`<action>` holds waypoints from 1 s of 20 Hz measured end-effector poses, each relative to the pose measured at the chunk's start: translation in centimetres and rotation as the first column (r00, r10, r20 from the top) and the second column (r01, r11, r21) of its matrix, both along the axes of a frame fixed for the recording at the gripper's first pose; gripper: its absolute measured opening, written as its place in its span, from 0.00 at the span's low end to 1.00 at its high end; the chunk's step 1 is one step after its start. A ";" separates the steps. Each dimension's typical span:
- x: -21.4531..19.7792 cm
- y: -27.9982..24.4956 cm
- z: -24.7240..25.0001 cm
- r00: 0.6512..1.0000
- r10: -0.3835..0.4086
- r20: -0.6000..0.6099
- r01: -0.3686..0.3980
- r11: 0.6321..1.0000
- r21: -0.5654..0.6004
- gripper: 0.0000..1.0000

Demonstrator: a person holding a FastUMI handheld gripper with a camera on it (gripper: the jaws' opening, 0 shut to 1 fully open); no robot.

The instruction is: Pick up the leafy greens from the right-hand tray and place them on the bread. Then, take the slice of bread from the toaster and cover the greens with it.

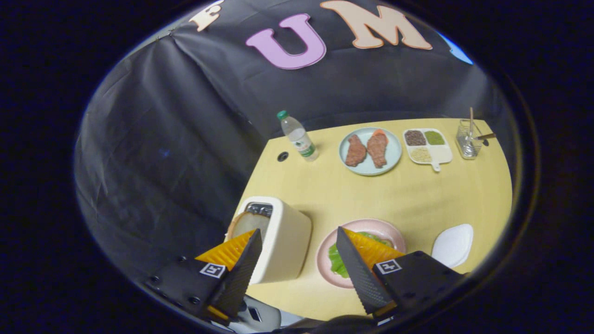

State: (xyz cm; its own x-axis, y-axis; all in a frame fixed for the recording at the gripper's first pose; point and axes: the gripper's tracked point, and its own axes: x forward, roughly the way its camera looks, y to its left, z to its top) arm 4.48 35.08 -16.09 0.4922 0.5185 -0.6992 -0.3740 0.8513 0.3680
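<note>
With my gripper (297, 241) spread wide and empty above the toaster (278, 241), I centre both fingers astride the bread slice (246, 225) at its left before closing.

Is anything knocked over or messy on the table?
Nothing stands out. The bottle stands upright, the meat sits on its plate, the greens lie on the pink plate, and bread pokes from the toaster. The gripper hovers open above them.

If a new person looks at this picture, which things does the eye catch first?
The open gripper hangs above the yellow table, with the cream toaster between its fingers, bread slice standing in it. Leafy greens lie on the pink plate behind one finger.
</note>
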 end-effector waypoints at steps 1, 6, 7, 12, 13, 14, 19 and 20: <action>-0.1 1.1 0.0 1.000 0.003 0.012 -0.003 1.000 -0.007 1.00; -1.2 7.4 -0.6 1.000 -0.004 -0.010 0.005 0.999 0.043 1.00; -1.3 8.4 -0.7 1.000 0.002 -0.012 -0.002 0.999 0.047 1.00; -3.1 11.8 -3.3 0.997 0.050 -0.063 -0.049 0.999 0.014 0.98; -3.2 12.0 -4.0 0.996 0.050 -0.069 -0.051 0.999 -0.006 0.95; -3.1 12.0 -4.4 0.996 0.049 -0.070 -0.050 0.999 -0.015 0.93; -3.2 11.6 -7.1 0.994 0.051 -0.092 -0.058 0.995 -0.082 0.72; -3.3 11.5 -7.5 0.993 0.057 -0.100 -0.066 0.994 -0.092 0.65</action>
